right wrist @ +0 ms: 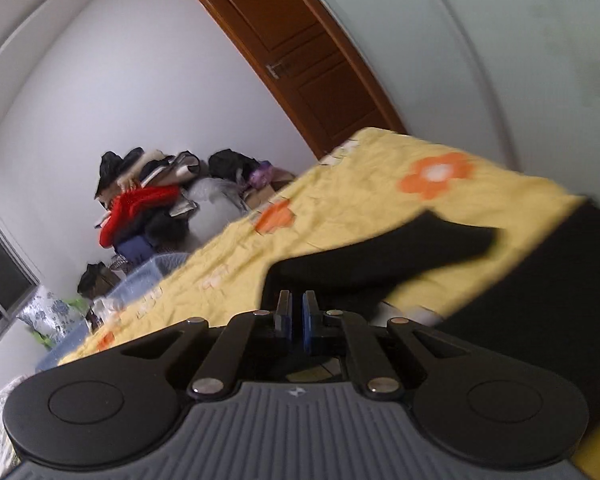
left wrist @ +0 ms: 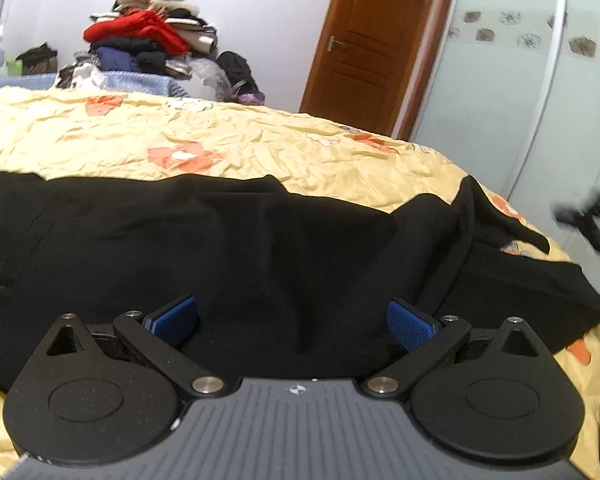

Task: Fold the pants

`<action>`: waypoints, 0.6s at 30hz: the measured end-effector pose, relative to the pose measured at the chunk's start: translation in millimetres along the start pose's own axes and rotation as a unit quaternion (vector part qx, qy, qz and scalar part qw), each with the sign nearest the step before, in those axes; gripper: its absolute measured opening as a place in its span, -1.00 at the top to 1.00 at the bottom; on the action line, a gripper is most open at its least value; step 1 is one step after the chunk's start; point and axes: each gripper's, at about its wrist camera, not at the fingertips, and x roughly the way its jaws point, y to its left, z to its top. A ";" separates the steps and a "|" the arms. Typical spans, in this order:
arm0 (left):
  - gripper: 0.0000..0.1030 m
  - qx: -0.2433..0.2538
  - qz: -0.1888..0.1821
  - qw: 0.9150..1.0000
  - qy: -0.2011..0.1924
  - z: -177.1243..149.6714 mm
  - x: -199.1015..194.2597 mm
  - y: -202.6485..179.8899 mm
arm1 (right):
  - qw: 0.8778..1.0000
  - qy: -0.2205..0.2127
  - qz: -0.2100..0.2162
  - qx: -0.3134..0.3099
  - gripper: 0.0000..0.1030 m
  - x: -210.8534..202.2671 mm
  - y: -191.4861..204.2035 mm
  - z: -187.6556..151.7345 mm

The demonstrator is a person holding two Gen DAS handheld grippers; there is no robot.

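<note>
Left-wrist view: my left gripper (left wrist: 292, 320) hovers spread wide over the black pants (left wrist: 220, 240) lying across the yellow bedspread (left wrist: 260, 148) ahead. My right gripper (right wrist: 297, 316) is pinched on a pant edge, lifted. I judge the fold is mid-carry; next, lay that edge over the other leg.

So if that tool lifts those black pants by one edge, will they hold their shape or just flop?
Probably flop. The black pants lie in soft creases and sag over the bed edge, so they look limp. The lifted flap near the right tool curls, suggesting thin, light cloth. The matte weave seems unlikely to slip from the ridged pads.
</note>
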 end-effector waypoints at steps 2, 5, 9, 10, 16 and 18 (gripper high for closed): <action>-0.97 -0.002 -0.007 1.000 -0.006 2.9 -4.0 -1.4 | 0.998 0.009 -0.035 -0.045 0.89 -16.5 0.3 -1.2; -0.97 0.001 -0.033 0.999 0.000 11.6 -8.1 -10.1 | 0.992 0.005 -0.063 -0.106 0.83 -16.7 6.1 7.3; -0.98 0.017 -0.064 0.998 0.021 20.8 -8.2 -26.8 | 0.984 0.013 -0.095 -0.149 0.78 28.2 -3.0 43.6; -0.98 0.020 -0.067 0.997 0.022 21.0 -7.8 -30.2 | 0.985 0.024 -0.101 -0.140 0.78 43.7 -10.1 52.7; -0.98 0.025 -0.060 0.997 0.048 16.6 5.0 -37.7 | 0.987 0.079 -0.125 -0.057 0.78 129.2 -57.7 88.3; -0.98 0.024 -0.057 0.997 0.055 16.4 9.7 -37.0 | 0.986 0.097 -0.120 -0.059 0.77 147.8 -64.6 90.4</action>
